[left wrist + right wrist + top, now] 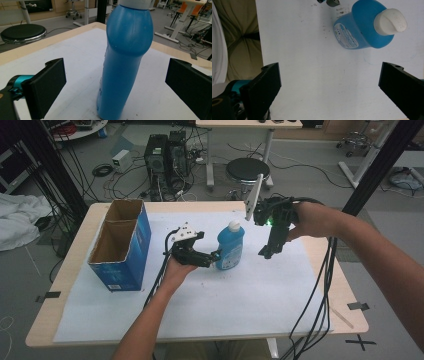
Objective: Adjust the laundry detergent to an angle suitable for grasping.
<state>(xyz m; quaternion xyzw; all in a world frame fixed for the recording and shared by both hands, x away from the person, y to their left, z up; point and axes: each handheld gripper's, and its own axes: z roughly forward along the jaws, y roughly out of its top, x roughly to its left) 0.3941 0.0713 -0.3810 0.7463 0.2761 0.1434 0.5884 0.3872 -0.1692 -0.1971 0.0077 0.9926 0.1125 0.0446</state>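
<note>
two tools were at work around one blue bottle (230, 247), which stood upright on the white sheet (210, 305) covering the desk (75, 250), to the right of the open blue carton (120, 245). the likeliest slip from here was a topple: the bottle was tall, narrow at its foot and wider at the shoulder, so if one jaw of the left tool (212, 257) met its side before the other, the push would tip it away from the carton. a grip closed low on the smooth plastic could also let the top swing or the bottle slide out when lifted.

the left tool sat just on the carton side of the bottle, low near the sheet. in the left gripper view its jaws stood wide apart with the bottle (125, 62) between them, clear space on both sides, so it held nothing and touched nothing that could be seen.

the right tool (270, 250) hung above the sheet on the bottle's far side from the carton, pointing down. its jaws were spread wide too, empty, with bare sheet between them and the white-capped bottle (364, 27) off beyond them
</note>
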